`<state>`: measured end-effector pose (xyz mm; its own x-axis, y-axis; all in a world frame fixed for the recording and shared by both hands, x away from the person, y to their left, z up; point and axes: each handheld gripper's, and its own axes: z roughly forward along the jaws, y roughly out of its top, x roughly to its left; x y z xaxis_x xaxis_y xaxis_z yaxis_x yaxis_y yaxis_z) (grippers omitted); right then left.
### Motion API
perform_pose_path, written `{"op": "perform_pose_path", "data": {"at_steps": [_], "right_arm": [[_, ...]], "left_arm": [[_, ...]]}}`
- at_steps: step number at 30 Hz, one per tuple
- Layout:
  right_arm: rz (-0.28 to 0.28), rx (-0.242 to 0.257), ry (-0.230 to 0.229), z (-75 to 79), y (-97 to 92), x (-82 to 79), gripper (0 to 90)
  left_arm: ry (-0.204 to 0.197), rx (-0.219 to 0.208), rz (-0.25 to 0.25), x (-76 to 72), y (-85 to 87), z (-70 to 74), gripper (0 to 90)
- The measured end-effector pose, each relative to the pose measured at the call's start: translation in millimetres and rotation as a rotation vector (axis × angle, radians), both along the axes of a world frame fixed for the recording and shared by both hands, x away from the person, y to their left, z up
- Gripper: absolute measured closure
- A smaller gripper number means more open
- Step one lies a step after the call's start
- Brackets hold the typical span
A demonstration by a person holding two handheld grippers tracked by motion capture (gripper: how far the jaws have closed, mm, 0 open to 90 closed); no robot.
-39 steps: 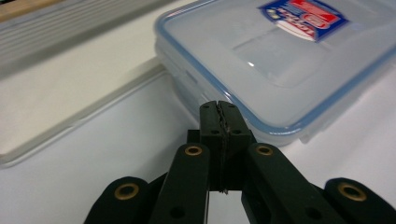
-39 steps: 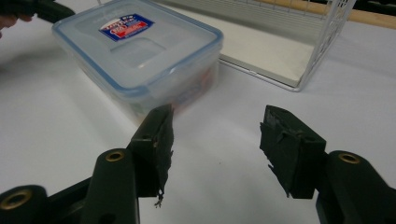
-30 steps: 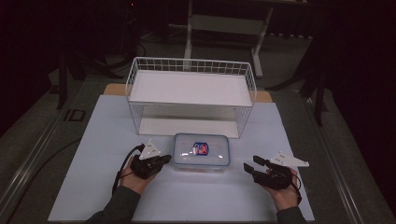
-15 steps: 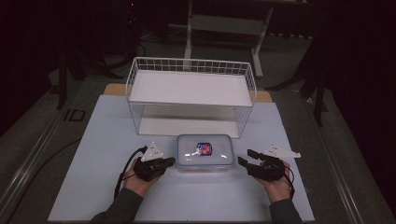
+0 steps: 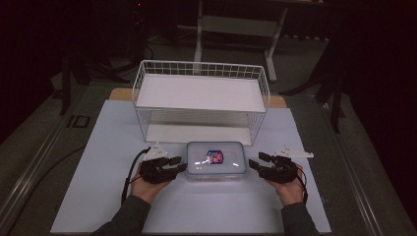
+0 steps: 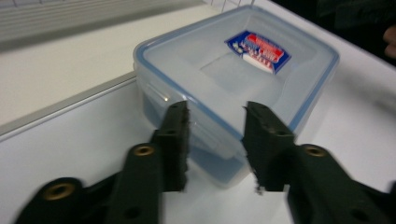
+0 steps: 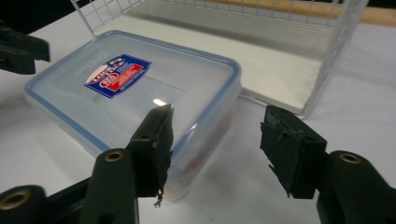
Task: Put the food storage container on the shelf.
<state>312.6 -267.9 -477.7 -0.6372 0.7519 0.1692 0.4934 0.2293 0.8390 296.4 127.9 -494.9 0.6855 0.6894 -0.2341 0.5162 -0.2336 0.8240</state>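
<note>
The box's (image 5: 216,160) contents are blurred behind its frosted lid. Both grippers have closed in on it since a second ago: left gripper (image 5: 181,164) at its 9 o'clock, right gripper (image 5: 255,161) at 3, jaws spread, grasping nothing. White mat (image 5: 98,162); rack (image 5: 201,93) at 12; dark room.
</note>
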Motion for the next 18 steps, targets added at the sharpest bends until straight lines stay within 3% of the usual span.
{"op": "perform_pose_path", "data": {"at_steps": [5,8,15,18], "right_arm": [[-0.001,0.02,0.021,-0.2,5.1,7.5,44.6],[0.01,0.027,0.043,-1.8,5.8,11.2,47.5],[0.046,0.075,0.144,-9.0,8.3,20.7,47.6],[0.063,0.09,0.181,-12.2,10.5,24.3,48.5]], "left_arm": [[0.041,-0.007,0.033,11.7,-5.4,-3.1,51.4],[0.073,-0.045,0.05,18.8,-3.6,-5.8,50.7],[0.134,-0.088,0.031,25.9,-2.6,-7.6,50.7],[0.139,-0.088,0.028,27.3,-3.4,-7.3,50.7]]}}
